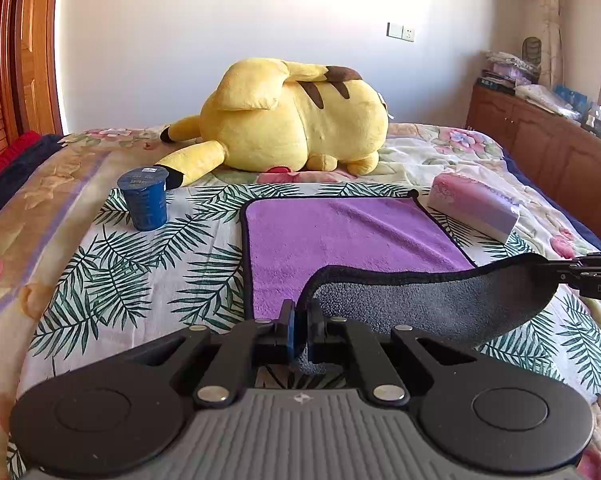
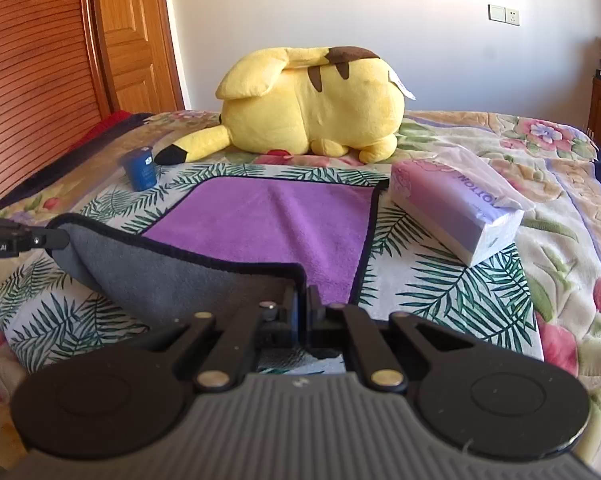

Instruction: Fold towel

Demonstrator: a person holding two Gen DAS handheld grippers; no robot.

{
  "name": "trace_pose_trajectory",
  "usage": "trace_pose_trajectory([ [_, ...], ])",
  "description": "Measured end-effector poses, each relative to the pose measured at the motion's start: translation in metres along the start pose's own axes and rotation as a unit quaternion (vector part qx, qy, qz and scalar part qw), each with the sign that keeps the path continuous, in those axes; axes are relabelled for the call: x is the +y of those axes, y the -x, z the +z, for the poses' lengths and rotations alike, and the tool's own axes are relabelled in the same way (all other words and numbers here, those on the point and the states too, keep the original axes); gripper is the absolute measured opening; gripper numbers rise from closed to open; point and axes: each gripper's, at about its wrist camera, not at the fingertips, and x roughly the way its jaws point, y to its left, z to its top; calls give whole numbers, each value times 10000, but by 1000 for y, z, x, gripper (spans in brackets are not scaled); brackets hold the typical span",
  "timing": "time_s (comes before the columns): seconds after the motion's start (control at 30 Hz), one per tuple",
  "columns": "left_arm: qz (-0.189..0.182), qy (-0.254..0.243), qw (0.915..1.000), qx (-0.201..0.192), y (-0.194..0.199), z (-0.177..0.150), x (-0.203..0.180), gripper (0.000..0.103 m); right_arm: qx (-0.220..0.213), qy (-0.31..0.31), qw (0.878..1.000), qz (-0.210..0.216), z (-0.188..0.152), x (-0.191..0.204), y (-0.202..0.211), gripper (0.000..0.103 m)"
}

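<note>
A towel, purple on top (image 1: 340, 236) (image 2: 284, 220) and grey underneath, with a dark hem, lies on a palm-leaf cloth on the bed. Its near edge is lifted and turned over, so the grey side (image 1: 440, 300) (image 2: 160, 276) shows. My left gripper (image 1: 300, 320) is shut on the near left corner. My right gripper (image 2: 302, 304) is shut on the near right corner. Each gripper also shows at the edge of the other's view: the right one (image 1: 556, 270), the left one (image 2: 60, 238). The far half lies flat.
A large yellow plush toy (image 1: 292, 120) (image 2: 312, 104) lies behind the towel. A blue cup (image 1: 146, 198) (image 2: 140, 168) stands far left of it. A tissue pack (image 1: 476, 206) (image 2: 456, 208) lies far right. A wooden cabinet (image 1: 540, 140) stands right of the bed.
</note>
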Motion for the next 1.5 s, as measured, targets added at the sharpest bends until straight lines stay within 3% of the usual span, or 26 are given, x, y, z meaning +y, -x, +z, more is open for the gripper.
trace_pose_trajectory([
  [1.03,-53,-173,9998,21,-31,21,3,0,-53,242,9996,-103,15,-7,-33,4],
  [1.5,-105,-528,9985,-117,-32,46,-8,0,-161,467,9987,-86,38,-7,-32,4],
])
